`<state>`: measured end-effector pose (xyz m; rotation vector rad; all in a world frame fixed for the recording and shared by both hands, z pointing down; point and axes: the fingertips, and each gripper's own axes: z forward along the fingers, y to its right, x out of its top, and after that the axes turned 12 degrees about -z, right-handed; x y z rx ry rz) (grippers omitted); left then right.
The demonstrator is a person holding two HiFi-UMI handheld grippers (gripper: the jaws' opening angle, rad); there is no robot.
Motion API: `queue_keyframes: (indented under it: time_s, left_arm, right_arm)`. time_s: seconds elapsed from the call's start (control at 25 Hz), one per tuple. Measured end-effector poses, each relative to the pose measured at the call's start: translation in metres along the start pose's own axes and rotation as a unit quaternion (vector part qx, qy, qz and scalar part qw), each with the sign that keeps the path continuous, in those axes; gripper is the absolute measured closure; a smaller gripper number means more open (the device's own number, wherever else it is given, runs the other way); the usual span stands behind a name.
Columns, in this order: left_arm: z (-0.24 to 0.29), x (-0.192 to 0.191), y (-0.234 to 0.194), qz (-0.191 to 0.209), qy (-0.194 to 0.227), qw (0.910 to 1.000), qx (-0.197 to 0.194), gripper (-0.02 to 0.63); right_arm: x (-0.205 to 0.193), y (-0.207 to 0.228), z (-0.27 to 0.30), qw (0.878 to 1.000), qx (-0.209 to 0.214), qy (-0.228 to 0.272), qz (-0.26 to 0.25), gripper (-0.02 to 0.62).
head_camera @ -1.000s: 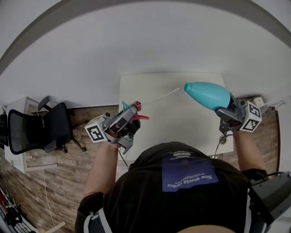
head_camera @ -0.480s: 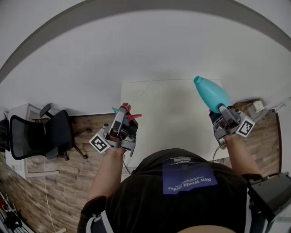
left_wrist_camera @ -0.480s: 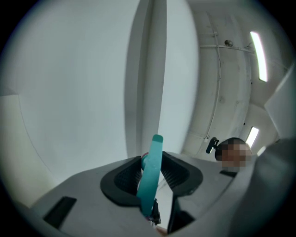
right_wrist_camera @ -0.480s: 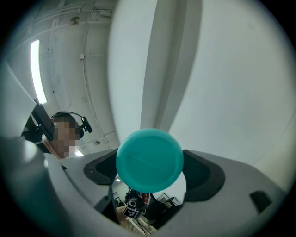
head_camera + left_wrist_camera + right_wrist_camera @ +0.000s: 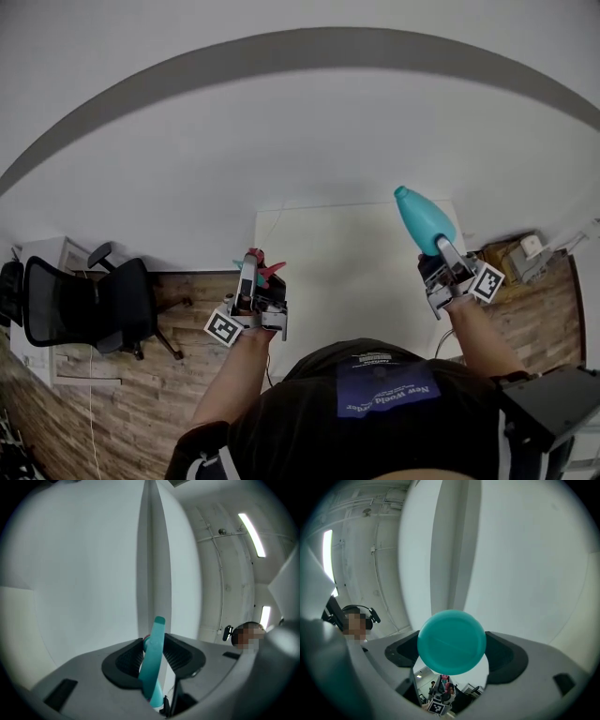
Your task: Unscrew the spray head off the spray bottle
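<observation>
Two separate pieces: spray head [image 5: 153,660], spray bottle [image 5: 422,221].

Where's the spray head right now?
The spray head is clamped in the left tool, head view's left, by the table's left edge, apart from the right tool's bottle.

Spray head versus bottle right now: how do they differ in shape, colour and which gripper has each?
The spray head is slim and sits edge-on in the left gripper. The bottle is fat and round and fills the right gripper.
The spray head has a red part; the bottle is plain teal.
Shared: both are mostly teal, each is clamped by its gripper, and they are held apart, so the head is already off the bottle.
</observation>
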<state>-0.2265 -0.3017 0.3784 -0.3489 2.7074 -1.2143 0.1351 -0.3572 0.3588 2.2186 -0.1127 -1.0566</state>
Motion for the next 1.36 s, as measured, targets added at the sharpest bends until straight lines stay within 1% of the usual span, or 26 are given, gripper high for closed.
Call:
queue_keyframes:
  time_s: [0.12, 0.24, 0.52, 0.8, 1.36]
  left_arm:
    - [-0.001, 0.008, -0.002, 0.007, 0.005, 1.0, -0.001, 0.469]
    - [0.004, 0.012, 0.0, 0.013, 0.001, 0.9999, -0.004, 0.468]
    - [0.006, 0.007, -0.003, 0.007, -0.011, 0.9999, -0.003, 0.468]
    - [0.006, -0.001, -0.004, 0.006, -0.023, 0.9997, -0.001, 0.468]
    - [0.006, -0.004, -0.006, 0.006, -0.027, 0.9996, 0.003, 0.468]
  right_arm:
    - [-0.001, 0.009, -0.007, 1.0, -0.01, 0.009, 0.002, 0.179]
    - [0.0, 0.008, -0.008, 1.0, -0.009, 0.01, -0.011, 0.179]
    - [0.002, 0.002, -0.001, 1.0, -0.007, 0.007, -0.027, 0.179]
    - [0.003, 0.0, -0.002, 1.0, -0.004, 0.011, -0.027, 0.179]
    - [0.003, -0.001, -0.001, 1.0, 0.003, 0.012, -0.022, 0.179]
